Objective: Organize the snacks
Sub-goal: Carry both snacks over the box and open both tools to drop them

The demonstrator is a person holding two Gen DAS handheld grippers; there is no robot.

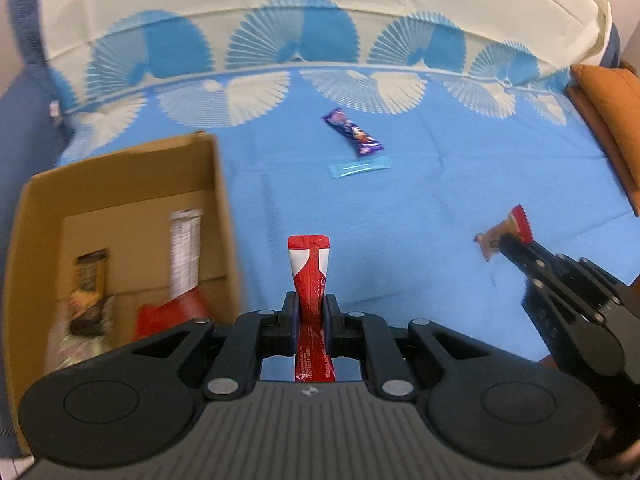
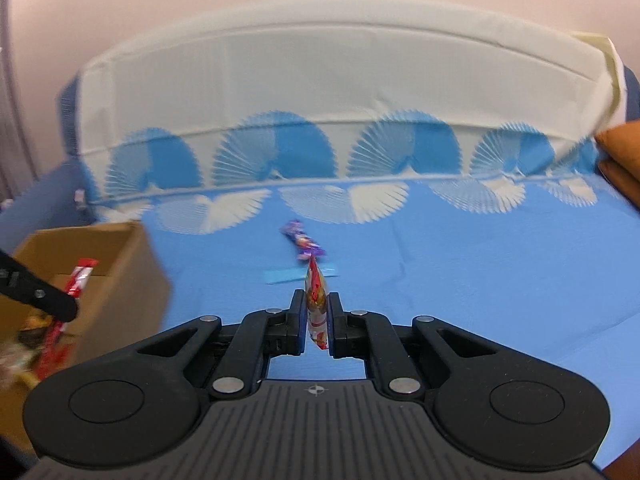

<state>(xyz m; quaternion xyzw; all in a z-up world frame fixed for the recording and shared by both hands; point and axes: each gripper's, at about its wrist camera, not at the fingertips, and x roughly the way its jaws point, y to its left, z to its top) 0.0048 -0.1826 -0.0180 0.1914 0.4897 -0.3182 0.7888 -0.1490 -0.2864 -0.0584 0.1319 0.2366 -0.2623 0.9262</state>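
Where the blue cloth (image 1: 460,184) spreads flat, its matte weave carries pale fan shapes that give way to a cream band draped up the back. At the left stands an open cardboard box (image 1: 218,216), plain brown and stiff-walled, its near edge cut off by the frame; the wrappers inside are blurred, so only a red packet and a printed white label can be made out. An orange cushion (image 1: 604,120) is clipped by the right edge. The left gripper (image 1: 311,308), black plastic with ribbed housing, is clamped on a long glossy red stick pack (image 1: 310,268), held above the cloth just right of the box. The right gripper (image 2: 314,314) pinches a crinkled red-and-tan snack wrapper (image 2: 316,304) edge-on, its print unreadable. Left on the cloth, well apart from the box, lie a purple foil candy bar (image 1: 354,132) and, just beside it, a thin flat blue sachet (image 1: 360,168).
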